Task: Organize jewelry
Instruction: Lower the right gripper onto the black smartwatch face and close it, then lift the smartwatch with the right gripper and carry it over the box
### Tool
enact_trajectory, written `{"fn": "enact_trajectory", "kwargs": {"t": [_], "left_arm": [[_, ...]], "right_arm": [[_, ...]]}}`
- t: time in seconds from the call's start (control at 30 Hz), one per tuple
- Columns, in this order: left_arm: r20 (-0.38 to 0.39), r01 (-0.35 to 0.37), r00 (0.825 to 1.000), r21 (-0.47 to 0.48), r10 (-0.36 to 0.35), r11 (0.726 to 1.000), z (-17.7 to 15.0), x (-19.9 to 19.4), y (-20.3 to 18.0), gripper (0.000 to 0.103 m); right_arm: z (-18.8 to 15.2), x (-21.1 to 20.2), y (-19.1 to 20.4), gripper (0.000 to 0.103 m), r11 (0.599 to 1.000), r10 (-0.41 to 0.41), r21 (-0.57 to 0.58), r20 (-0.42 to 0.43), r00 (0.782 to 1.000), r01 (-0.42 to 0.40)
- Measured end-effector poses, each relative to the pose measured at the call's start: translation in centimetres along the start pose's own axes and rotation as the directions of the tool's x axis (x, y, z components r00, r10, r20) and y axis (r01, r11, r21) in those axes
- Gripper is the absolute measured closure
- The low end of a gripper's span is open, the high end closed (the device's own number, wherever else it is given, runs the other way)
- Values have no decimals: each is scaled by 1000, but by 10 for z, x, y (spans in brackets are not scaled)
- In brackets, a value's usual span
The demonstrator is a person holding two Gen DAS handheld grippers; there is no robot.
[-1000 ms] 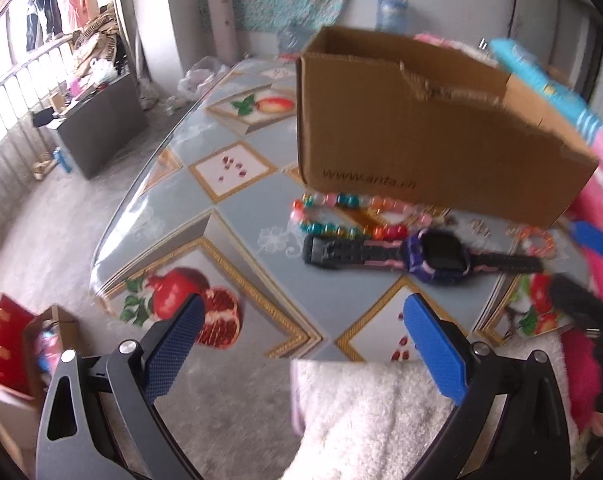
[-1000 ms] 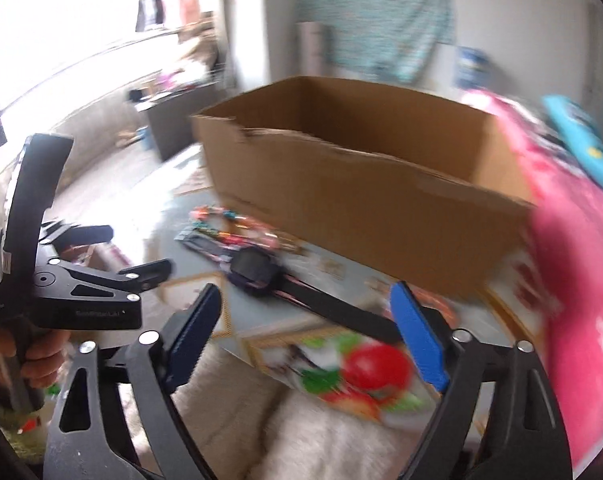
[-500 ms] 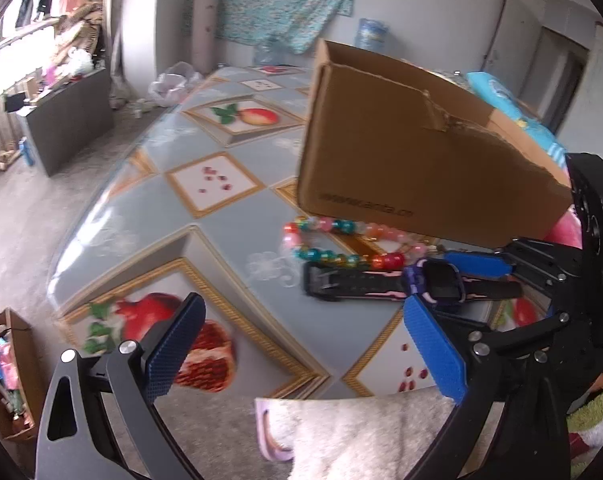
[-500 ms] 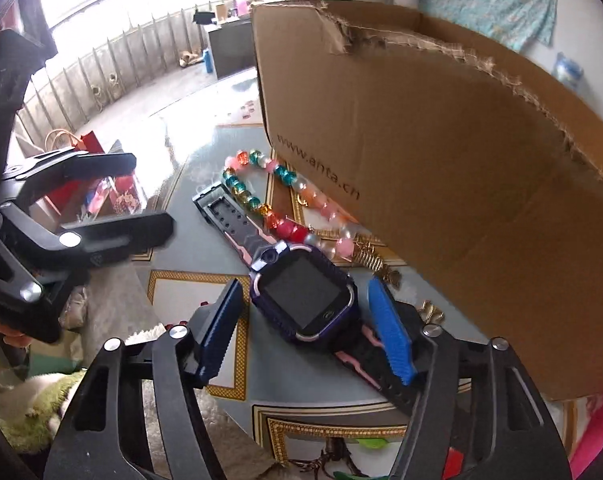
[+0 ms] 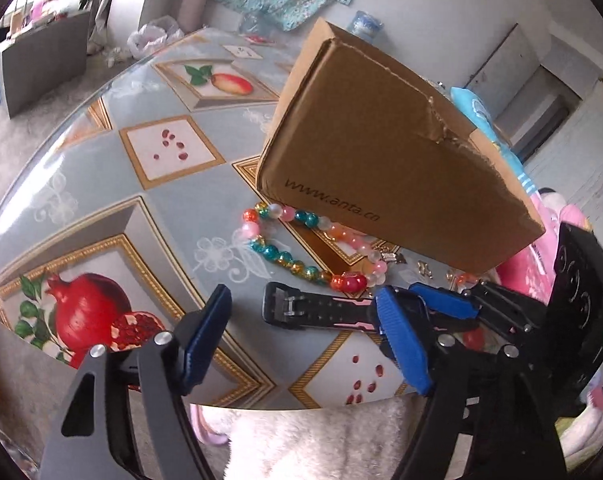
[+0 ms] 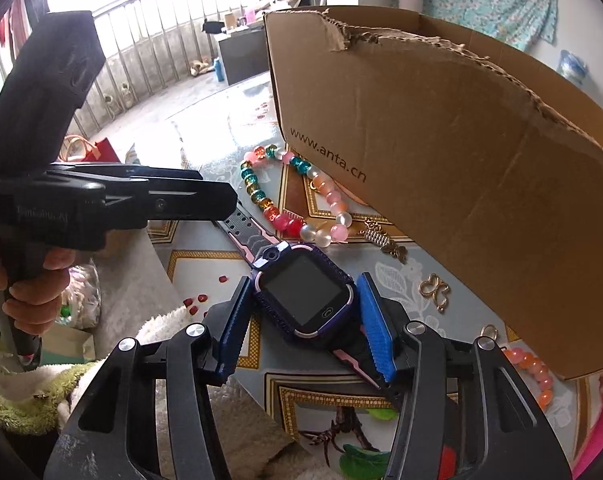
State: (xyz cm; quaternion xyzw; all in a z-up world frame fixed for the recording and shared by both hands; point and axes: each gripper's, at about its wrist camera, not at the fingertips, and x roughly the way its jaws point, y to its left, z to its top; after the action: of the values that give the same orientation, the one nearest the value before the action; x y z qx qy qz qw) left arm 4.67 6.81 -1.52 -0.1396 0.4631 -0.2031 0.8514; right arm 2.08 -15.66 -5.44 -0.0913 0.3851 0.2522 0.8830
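We see the watch [image 6: 307, 296] flat on the surface [image 5: 101, 184] between the closing right tongs [image 6: 301, 326] — pads flanking its case — while the left tongs [image 5: 301, 340], empty, narrow over its strap.

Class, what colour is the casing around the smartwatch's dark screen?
Purple, with pink trim, on the smartwatch; clearest in the right wrist view.

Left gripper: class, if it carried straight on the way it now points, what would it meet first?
Probably the watch strap's buckle end, lying ahead of the closing left gripper on the table; depth is unclear.
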Motion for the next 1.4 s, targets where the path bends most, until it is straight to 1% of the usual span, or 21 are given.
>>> {"fn": "enact_trajectory", "kwargs": {"t": [0.1, 0.2, 0.27, 0.3, 0.43, 0.5, 0.57, 0.63, 0.67, 0.7, 0.8, 0.83, 0.93, 1.0, 1.03, 1.1, 1.17, 1.23, 1.27, 1.3, 1.4], "left_arm": [[-16, 63, 998, -86, -65, 994, 4, 2, 7, 30], [-25, 95, 995, -142, -100, 985, 9, 3, 13, 31], [-36, 137, 989, -181, -146, 974, 11, 5, 16, 31], [-45, 170, 982, -214, -183, 962, 11, 7, 19, 31], [-42, 177, 980, -256, -194, 950, 12, 7, 21, 31], [-36, 202, 974, -297, -222, 933, 12, 9, 26, 31], [-29, 236, 965, -339, -261, 911, 12, 10, 32, 31], [-25, 319, 932, -413, -360, 853, 10, 14, 42, 31], [-21, 345, 919, -443, -394, 828, 9, 16, 45, 31], [-11, 352, 917, -454, -400, 819, 9, 17, 46, 31], [-5, 341, 924, -440, -382, 831, 10, 15, 42, 32], [-4, 345, 922, -438, -386, 830, 10, 16, 40, 32], [-18, 349, 919, -427, -394, 834, 11, 21, 30, 39], [-34, 310, 935, -399, -352, 863, 13, 24, 23, 47], [-44, 293, 942, -382, -334, 877, 13, 26, 20, 48], [-65, 265, 950, -345, -304, 901, 13, 28, 14, 55], [-82, 248, 955, -312, -286, 917, 14, 30, 7, 58], [-90, 210, 966, -271, -242, 939, 17, 32, -2, 64], [-91, 197, 970, -254, -226, 947, 18, 32, -6, 72], [-84, 209, 969, -237, -234, 949, 19, 32, -10, 77], [-79, 160, 981, -170, -176, 972, 21, 32, -23, 79]], "right_arm": [[-4, -4, -5, 54, 1000, 20, 12, 13, 1000, -21], [-10, -9, -10, 54, 999, 32, 18, 30, 999, -33], [-14, -12, -12, 54, 999, 37, 21, 40, 999, -38], [-14, -14, -13, 54, 999, 40, 24, 44, 998, -41], [-17, -18, -15, 54, 998, 57, 32, 63, 996, -59], [-10, -13, -19, 54, 997, 62, 32, 66, 996, -64], [-12, -15, -23, 54, 996, 74, 39, 72, 995, -77], [-12, -16, -26, 54, 995, 84, 42, 78, 993, -87], [-12, -15, -26, 54, 995, 85, 41, 79, 993, -88], [-12, -16, -26, 54, 995, 86, 40, 80, 993, -89], [-13, -17, -26, 54, 995, 87, 38, 83, 993, -91], [-13, -17, -27, 54, 995, 87, 35, 83, 993, -90], [-12, -13, -22, 54, 997, 77, 20, 83, 994, -79], [-11, -11, -20, 54, 997, 72, 12, 83, 994, -74], [-11, -11, -19, 54, 997, 71, 9, 84, 994, -72], [-11, -11, -19, 54, 997, 71, 7, 85, 994, -72], [-9, -9, -18, 54, 997, 71, 5, 85, 994, -72], [-9, -9, -16, 54, 997, 71, 0, 85, 994, -71], [-7, -8, -15, 54, 998, 70, -3, 85, 994, -70], [-6, -8, -14, 54, 998, 67, -6, 84, 994, -67], [-6, -7, -11, 54, 998, 58, -16, 82, 995, -57]]}}
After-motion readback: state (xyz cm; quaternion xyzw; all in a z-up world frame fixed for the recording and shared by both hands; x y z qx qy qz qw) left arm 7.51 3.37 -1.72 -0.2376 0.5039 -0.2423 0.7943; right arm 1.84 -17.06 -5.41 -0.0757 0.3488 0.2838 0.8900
